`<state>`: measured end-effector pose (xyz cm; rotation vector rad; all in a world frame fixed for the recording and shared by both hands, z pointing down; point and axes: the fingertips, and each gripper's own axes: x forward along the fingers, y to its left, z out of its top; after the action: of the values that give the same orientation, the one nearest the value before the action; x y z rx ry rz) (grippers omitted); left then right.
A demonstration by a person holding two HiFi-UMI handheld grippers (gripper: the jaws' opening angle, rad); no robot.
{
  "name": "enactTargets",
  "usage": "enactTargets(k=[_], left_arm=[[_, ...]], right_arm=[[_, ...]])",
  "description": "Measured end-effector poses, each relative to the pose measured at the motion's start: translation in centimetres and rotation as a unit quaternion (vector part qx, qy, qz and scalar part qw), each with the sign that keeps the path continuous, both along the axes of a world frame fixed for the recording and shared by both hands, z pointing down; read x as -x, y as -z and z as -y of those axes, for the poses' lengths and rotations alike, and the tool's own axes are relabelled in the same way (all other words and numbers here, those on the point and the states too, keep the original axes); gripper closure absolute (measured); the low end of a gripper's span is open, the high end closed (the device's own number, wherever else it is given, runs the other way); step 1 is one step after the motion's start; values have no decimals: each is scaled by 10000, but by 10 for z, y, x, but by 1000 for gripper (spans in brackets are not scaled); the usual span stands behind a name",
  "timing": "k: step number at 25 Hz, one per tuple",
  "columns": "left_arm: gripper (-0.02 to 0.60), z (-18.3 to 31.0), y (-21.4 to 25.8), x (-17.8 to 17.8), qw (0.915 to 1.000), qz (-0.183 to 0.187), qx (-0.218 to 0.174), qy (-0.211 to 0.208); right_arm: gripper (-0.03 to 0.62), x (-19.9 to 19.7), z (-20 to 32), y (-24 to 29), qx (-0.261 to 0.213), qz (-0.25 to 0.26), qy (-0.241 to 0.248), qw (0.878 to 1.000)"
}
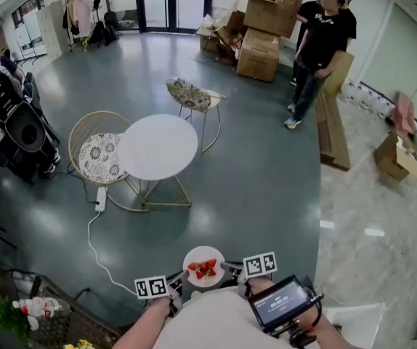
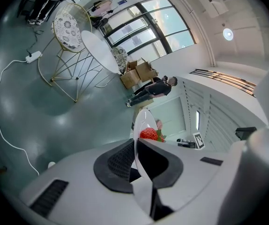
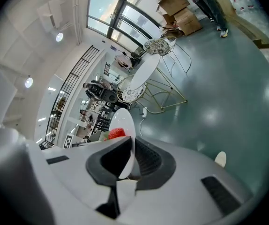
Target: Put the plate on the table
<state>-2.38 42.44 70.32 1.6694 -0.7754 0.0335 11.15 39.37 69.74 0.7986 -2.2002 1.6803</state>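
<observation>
The plate (image 1: 204, 266) is hanging close in front of the person's body, between the two grippers. The left gripper (image 1: 182, 275) is pinching its left rim and the right gripper (image 1: 227, 267) its right rim. Strawberries (image 1: 203, 268) are lying on the plate. The table (image 1: 158, 147) is standing well ahead of it, with open floor between. One chair (image 1: 98, 155) is sitting tucked against the table's left side, another (image 1: 190, 94) just behind the table. A power strip (image 1: 101, 198) is lying on the floor near the table's front left. Cardboard boxes (image 1: 263, 35) are piled far behind to the right, with two people (image 1: 325, 42) standing just right of them.
</observation>
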Motion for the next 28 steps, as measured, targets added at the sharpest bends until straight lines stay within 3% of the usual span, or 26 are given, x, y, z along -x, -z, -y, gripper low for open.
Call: enactTargets(k=[7,14,20,28], left_arm=[[568,23,8,-16,9999,56,-72,-78],[567,35,0,-21,9996,227,152,46],[568,74,2,-35,9988,272,321,266],[566,143,7,-79,9991,207,250,280]], right_arm=[[568,-16,7,8,95,-66,-122,9999],[568,-21,25,-7,329,29,12,9995],[568,-33,71,-7,339,126,258,9990],[568,-78,138,6,196,50,541,9983]])
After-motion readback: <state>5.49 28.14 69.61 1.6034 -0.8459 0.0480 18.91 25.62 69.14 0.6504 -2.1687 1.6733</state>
